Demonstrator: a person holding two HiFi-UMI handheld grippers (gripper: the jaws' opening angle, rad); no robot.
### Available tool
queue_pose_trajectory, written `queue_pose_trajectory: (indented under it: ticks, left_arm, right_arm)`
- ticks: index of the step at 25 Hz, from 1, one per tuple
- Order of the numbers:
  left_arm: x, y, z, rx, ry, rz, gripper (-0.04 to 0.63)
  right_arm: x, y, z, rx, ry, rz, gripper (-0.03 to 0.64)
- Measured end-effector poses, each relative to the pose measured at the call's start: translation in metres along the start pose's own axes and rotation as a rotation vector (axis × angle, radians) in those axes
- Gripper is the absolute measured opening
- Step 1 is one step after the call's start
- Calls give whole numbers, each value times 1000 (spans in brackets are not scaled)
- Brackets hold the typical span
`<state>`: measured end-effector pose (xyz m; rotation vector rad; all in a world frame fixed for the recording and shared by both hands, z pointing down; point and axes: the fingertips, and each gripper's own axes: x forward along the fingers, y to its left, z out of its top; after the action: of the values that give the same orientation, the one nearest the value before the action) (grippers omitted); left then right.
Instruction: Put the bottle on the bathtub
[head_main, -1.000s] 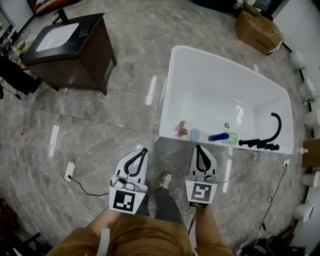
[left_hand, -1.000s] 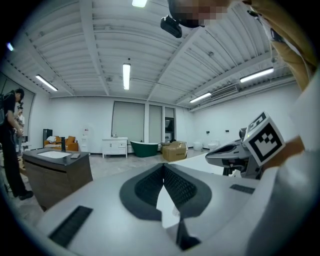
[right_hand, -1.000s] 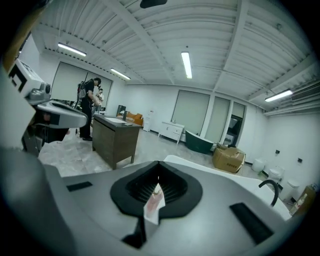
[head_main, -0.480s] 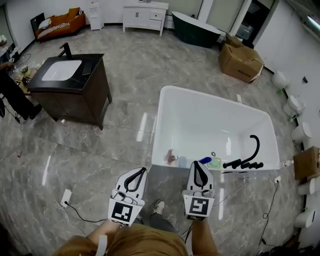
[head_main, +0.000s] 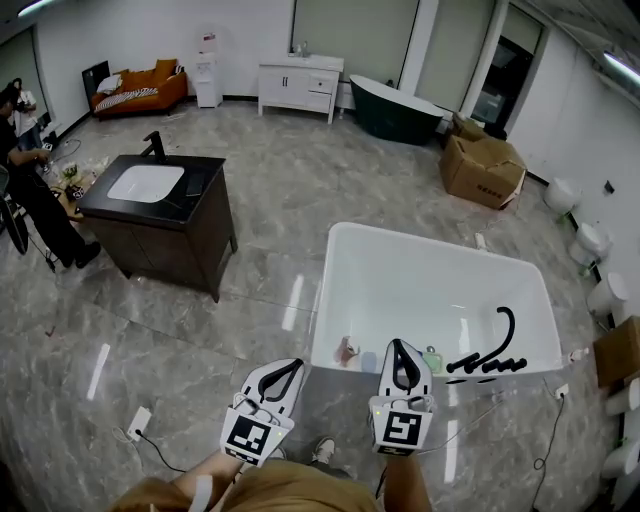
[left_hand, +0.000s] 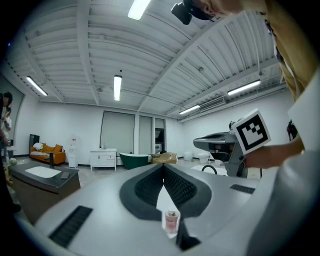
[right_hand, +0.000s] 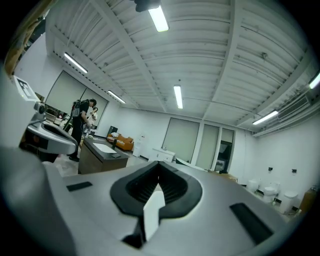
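The white bathtub (head_main: 330, 300) stands just ahead of me on the grey floor. A small pink bottle (head_main: 346, 350) stands at its near end, and it also shows as a small capped pink bottle (left_hand: 171, 220) through the slot below the left jaws. My left gripper (head_main: 297, 365) and right gripper (head_main: 398, 345) hover side by side at the tub's near rim, both shut and empty. The right gripper hides part of the near rim; a green dish (head_main: 432, 360) lies just right of it. In the right gripper view the right gripper (right_hand: 159, 176) has its jaws pressed together at the tips.
A black faucet (head_main: 490, 355) arches over the tub's right near corner. A dark vanity with a sink (head_main: 160, 200) stands to the left, a person (head_main: 25, 200) beyond it. A cardboard box (head_main: 485, 165) and toilets (head_main: 590, 240) line the right. A power strip (head_main: 138, 422) lies on the floor.
The head view has tilted up, so the tub has slid lower in the picture and more of the room shows. Both grippers stay shut near the tub's rim.
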<state>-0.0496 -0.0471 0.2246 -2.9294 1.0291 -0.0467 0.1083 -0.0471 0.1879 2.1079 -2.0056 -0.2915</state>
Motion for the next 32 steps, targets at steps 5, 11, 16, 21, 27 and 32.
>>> queue_pose_trajectory:
  ticks: [5, 11, 16, 21, 27, 32]
  left_arm:
    - [-3, -3, 23, 3, -41, 5, 8]
    - [-8, 5, 52, -34, -79, 67, 8]
    - [-9, 9, 73, -33, -131, 94, 8]
    - [-3, 17, 87, 0, -157, 123, 8]
    - [-9, 32, 89, 25, -140, 210, 8]
    - [-9, 39, 80, 20, -123, 231, 8]
  right_arm:
    - [-4, -8, 22, 4, -39, 22, 5]
    - [-12, -22, 43, 41, -85, 60, 5]
    - [-17, -37, 54, 52, -113, 54, 5]
    - [-18, -51, 57, 54, -127, 52, 5]
    - [-18, -73, 54, 52, -140, 50, 5]
    - [-18, -80, 53, 51, -141, 49, 5]
